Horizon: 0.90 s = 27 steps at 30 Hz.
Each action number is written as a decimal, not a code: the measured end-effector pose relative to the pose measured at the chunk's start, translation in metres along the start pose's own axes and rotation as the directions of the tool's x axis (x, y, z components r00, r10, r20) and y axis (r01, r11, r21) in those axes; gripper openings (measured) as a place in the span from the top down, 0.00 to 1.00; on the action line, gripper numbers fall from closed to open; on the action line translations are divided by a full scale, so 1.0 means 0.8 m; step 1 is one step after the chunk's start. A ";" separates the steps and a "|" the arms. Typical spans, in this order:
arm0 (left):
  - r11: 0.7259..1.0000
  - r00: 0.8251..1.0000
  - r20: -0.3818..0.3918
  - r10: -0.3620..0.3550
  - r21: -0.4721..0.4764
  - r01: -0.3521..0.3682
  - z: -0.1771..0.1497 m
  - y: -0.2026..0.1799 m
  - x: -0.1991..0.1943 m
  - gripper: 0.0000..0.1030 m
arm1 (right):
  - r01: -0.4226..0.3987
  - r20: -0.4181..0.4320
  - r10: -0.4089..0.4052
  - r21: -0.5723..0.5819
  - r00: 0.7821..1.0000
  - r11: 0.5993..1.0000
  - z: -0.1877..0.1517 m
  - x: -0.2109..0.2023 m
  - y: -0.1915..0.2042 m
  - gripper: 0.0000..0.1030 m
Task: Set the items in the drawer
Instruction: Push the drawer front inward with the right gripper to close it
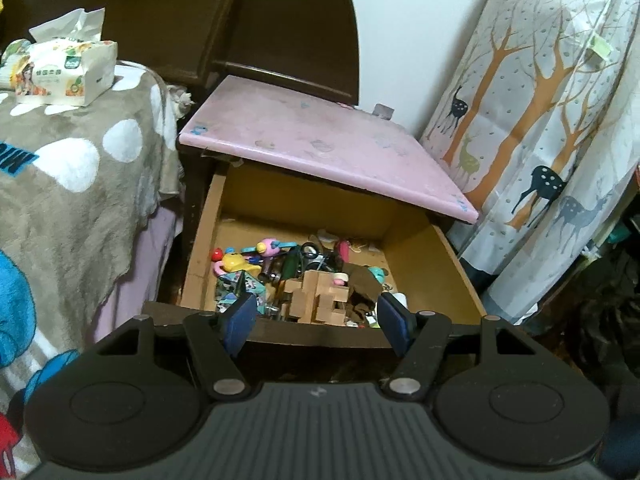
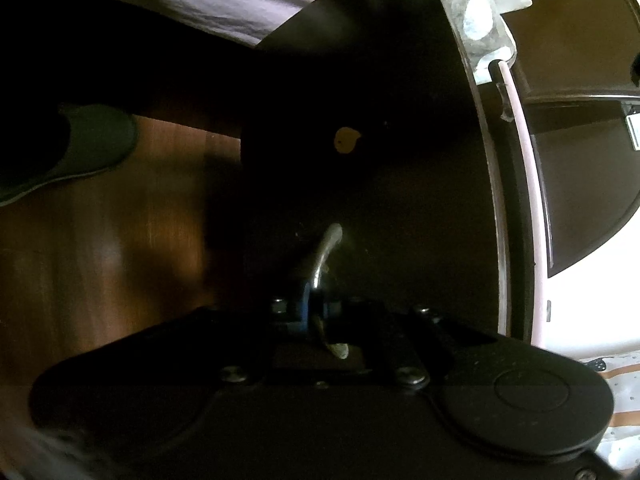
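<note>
The nightstand's top drawer (image 1: 436, 264) stands pulled out under the pink top (image 1: 320, 136). It holds several small toys, among them a wooden puzzle block (image 1: 320, 298), a yellow toy (image 1: 234, 262) and a patterned packet (image 1: 240, 284). My left gripper (image 1: 318, 320) hovers open above the drawer's dark front edge, nothing between its blue pads (image 1: 240, 316). In the dim right wrist view my right gripper (image 2: 316, 304) is shut on the curved metal handle (image 2: 326, 250) of the dark drawer front (image 2: 360, 160).
A bed with a spotted fleece blanket (image 1: 80, 184) lies left of the nightstand, a tissue pack (image 1: 64, 72) on it. A deer-print curtain (image 1: 540, 120) hangs at the right. A dark headboard (image 1: 260, 20) stands behind. A slipper (image 2: 80, 148) rests on the wooden floor (image 2: 100, 248).
</note>
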State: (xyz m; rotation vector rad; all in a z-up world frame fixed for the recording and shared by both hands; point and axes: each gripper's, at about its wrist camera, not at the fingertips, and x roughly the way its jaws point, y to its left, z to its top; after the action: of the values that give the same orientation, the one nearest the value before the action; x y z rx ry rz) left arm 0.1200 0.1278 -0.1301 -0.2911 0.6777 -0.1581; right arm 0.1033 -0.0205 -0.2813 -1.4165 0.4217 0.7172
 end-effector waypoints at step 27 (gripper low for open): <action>0.999 0.995 0.092 0.038 0.019 -0.040 0.010 0.005 0.011 0.36 | 0.102 -0.008 -0.102 0.061 0.995 0.993 -0.002 0.090 -0.061 1.00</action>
State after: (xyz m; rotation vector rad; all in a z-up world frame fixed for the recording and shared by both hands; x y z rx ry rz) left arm 0.1320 0.1315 -0.1304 -0.2629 0.5906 -0.1136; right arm 0.1885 -0.0077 -0.2930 -1.3724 0.3693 0.6134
